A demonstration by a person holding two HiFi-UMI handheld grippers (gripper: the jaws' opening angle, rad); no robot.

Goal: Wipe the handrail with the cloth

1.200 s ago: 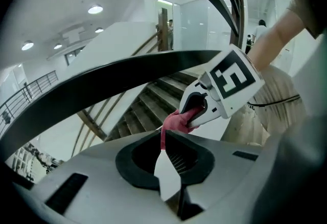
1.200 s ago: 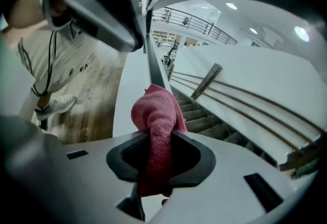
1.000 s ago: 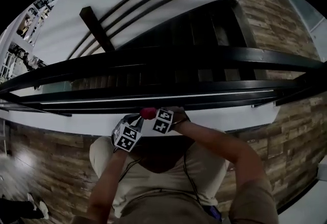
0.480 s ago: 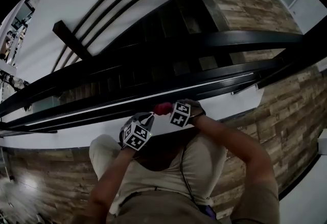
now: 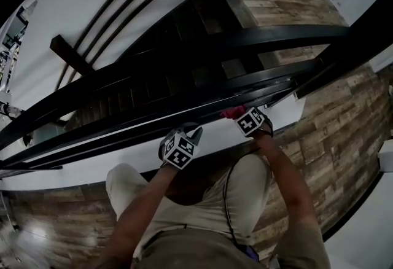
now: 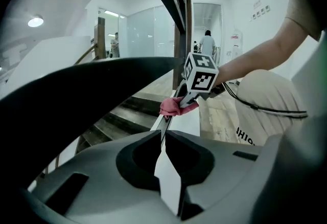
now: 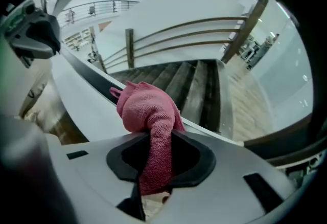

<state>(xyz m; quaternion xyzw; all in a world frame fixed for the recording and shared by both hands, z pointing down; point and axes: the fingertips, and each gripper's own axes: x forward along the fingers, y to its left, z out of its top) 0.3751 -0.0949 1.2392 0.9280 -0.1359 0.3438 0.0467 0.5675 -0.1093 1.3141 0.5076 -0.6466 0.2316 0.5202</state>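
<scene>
**At the stair landing: cloth clamped in the right gripper, set against the rail**

Over the stairwell, head view: the right gripper (image 5: pixel 244 115) reaches forward to the dark handrail (image 5: pixel 141 121), with the pink cloth (image 5: pixel 231 113) bunched at its tip and touching the rail. The left gripper (image 5: pixel 184 142) sits to its left, close to the same rail but apart from the cloth. Wooden stairs (image 5: pixel 202 34) descend beyond both grippers.

Left gripper view: the left gripper (image 6: pixel 162 136) has its jaws drawn almost together, with only a thin slit between the tips and nothing held there. Straight ahead of them, along the rail's edge, lies the cloth (image 6: pixel 172 107), pinned by the right gripper (image 6: pixel 184 101) (its marker cube faces this camera). The person's forearm (image 6: pixel 255 59) extends away to the right.

Right gripper view: the right gripper (image 7: pixel 156 138) is closed on the cloth (image 7: pixel 148 108), one fold running down between the jaws and the rest bulging out past the tips. Beyond that bulge, the handrail (image 7: pixel 87 72) runs off to the upper left, and the stairs (image 7: pixel 189 85) drop away ahead.
</scene>
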